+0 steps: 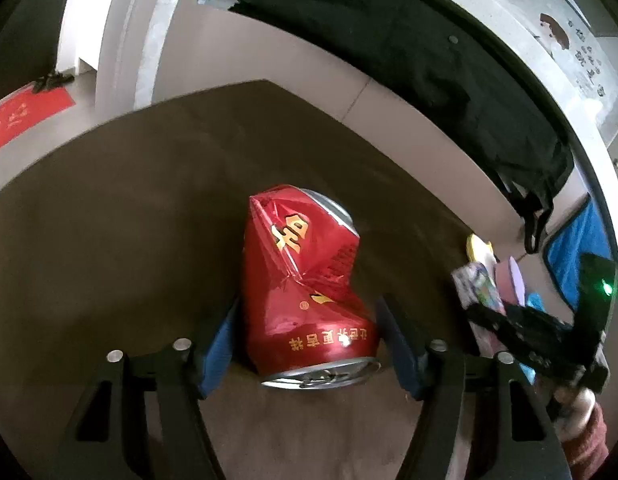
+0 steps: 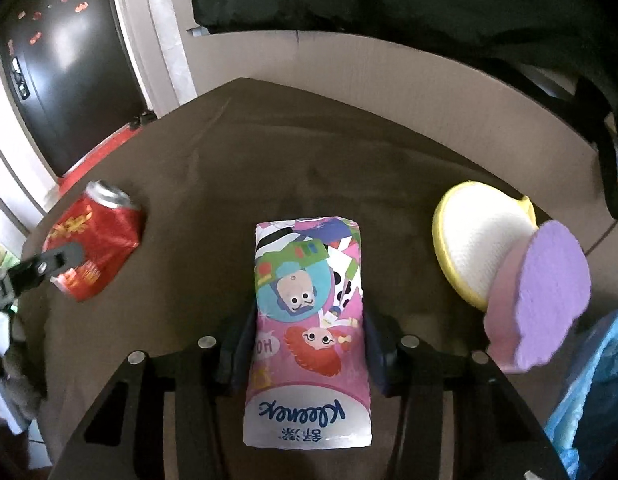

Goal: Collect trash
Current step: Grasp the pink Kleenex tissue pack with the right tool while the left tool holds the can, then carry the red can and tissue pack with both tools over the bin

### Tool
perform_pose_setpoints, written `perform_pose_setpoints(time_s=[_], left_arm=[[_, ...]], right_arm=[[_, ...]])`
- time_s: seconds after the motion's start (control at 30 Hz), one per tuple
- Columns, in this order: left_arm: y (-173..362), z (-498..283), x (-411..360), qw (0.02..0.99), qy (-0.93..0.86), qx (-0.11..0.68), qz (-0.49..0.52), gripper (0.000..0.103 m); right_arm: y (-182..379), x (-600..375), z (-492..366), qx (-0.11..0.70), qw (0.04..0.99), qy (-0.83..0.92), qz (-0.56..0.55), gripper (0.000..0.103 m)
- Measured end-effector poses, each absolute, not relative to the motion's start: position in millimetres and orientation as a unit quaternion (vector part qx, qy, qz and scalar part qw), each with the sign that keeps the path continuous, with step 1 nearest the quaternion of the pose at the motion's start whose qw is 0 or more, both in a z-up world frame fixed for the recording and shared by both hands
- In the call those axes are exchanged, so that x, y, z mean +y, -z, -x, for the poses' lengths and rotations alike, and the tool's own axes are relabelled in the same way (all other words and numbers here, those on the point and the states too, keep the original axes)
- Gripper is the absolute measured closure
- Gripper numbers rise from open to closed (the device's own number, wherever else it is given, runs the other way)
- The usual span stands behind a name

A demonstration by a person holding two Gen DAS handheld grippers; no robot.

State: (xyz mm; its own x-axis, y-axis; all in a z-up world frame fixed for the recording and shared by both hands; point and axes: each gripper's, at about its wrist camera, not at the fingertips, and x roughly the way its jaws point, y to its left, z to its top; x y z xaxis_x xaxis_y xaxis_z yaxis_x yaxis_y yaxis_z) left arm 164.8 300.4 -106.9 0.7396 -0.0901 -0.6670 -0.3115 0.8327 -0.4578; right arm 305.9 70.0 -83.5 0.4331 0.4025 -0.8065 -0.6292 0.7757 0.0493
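Note:
A crushed red drink can (image 1: 305,280) lies on the brown table (image 1: 129,220), its silver top towards the camera. My left gripper (image 1: 309,308) straddles it, and both blue pads rest against its sides. In the right wrist view the same can (image 2: 97,240) lies at the left, with a black finger of the left gripper across it. A colourful cartoon-printed tissue pack (image 2: 309,308) lies lengthwise between the fingers of my right gripper (image 2: 307,320), whose dark pads press on both of its long sides. In the left wrist view the pack (image 1: 477,284) shows at the far right.
A round white pad with a yellow rim (image 2: 477,240) and a purple and pink sponge (image 2: 549,292) lie right of the pack. A blue bag (image 2: 589,400) is at the lower right. A black garment (image 1: 429,60) hangs over the wall behind the table.

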Motion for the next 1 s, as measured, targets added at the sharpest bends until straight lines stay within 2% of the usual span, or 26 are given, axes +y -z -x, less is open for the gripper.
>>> perform_pose_setpoints(time_s=[0.27,1.0], left_arm=[[82.8,-164.1,277.9,0.910,-0.061,0.333,0.240,0.037],[-25.0,-169.9,154.6,0.958,0.017,0.260,0.122,0.039]], right_arm=[[65.0,47.2,-290.2,0.413,0.850,-0.312,0.100,0.059],[1.4,-55.8,-258.1,0.320,0.905,-0.278,0.024,0.059]])
